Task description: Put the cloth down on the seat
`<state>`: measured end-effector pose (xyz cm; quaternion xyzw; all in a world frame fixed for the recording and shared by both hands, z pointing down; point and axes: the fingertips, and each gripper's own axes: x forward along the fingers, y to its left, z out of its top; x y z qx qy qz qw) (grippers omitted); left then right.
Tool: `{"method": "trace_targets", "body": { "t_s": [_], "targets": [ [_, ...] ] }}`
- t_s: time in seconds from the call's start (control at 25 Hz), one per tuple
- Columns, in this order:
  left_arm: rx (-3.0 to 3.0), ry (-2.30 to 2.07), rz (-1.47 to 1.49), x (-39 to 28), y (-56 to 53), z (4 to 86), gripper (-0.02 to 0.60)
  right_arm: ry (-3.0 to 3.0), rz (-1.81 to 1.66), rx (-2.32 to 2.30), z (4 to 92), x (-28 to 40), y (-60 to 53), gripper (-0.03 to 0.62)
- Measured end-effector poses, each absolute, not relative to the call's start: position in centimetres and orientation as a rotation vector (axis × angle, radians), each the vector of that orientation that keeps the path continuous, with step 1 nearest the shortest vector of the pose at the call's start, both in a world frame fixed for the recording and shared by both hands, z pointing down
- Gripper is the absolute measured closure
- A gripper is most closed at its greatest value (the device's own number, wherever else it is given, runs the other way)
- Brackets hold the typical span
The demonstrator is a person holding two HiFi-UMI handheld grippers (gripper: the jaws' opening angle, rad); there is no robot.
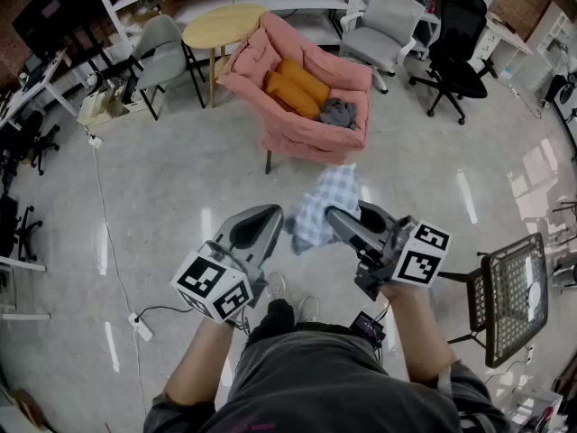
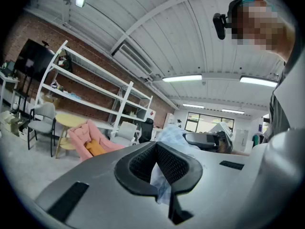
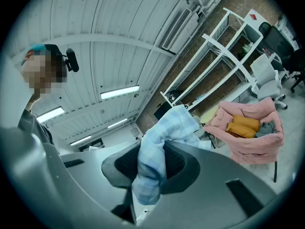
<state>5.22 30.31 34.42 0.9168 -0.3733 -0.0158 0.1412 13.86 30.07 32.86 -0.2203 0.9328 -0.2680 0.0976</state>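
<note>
A pale blue checked cloth (image 1: 321, 207) hangs between my two grippers, above the floor in front of a pink armchair (image 1: 302, 97). My left gripper (image 1: 283, 216) is shut on one edge of the cloth (image 2: 160, 182), which shows pinched between its pads. My right gripper (image 1: 330, 215) is shut on a thicker bunch of the cloth (image 3: 151, 161). The armchair's seat holds an orange cushion (image 1: 296, 87) and a grey garment (image 1: 339, 113). The armchair (image 3: 248, 135) also shows in the right gripper view, and the armchair (image 2: 90, 144) shows small in the left gripper view.
A round wooden table (image 1: 222, 27) and a grey chair (image 1: 160, 54) stand behind the armchair at left. A grey office chair (image 1: 386, 23) and a black one (image 1: 458, 50) stand at back right. A black mesh chair (image 1: 510, 296) is close at my right. Cables (image 1: 106, 233) run over the floor.
</note>
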Motion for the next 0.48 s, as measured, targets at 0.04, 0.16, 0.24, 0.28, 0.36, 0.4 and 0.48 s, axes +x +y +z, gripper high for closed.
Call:
{"method": "trace_targets", "body": {
  "t_s": [0.04, 0.16, 0.24, 0.28, 0.36, 0.4, 0.48],
  "targets": [
    [2.646, -1.079, -0.045, 5.27, 30.23, 34.47, 0.571, 2.762, -0.795, -0.651, 32.91, 13.87, 29.99, 0.508],
    [2.642, -1.081, -0.045, 5.37, 30.08, 34.59, 0.571, 2.763, -0.799, -0.644, 33.02, 13.89, 29.86, 0.508],
    [2.639, -1.083, -0.047, 5.35, 30.14, 34.60, 0.571, 2.762, -0.802, -0.641, 33.03, 13.88, 29.95, 0.508],
    [2.638, -1.083, -0.048, 5.32, 30.20, 34.56, 0.571, 2.762, -0.804, -0.642, 33.00, 13.88, 29.99, 0.508],
    [2.635, -1.086, -0.050, 5.22, 30.27, 34.51, 0.571, 2.762, -0.808, -0.643, 32.98, 13.86, 30.00, 0.508],
    [2.633, -1.087, -0.051, 5.16, 30.26, 34.57, 0.571, 2.761, -0.813, -0.643, 33.05, 13.83, 29.95, 0.508],
    [2.625, -1.090, -0.049, 4.93, 30.09, 34.79, 0.571, 2.757, -0.829, -0.648, 33.35, 13.79, 29.66, 0.508]
  ]
}}
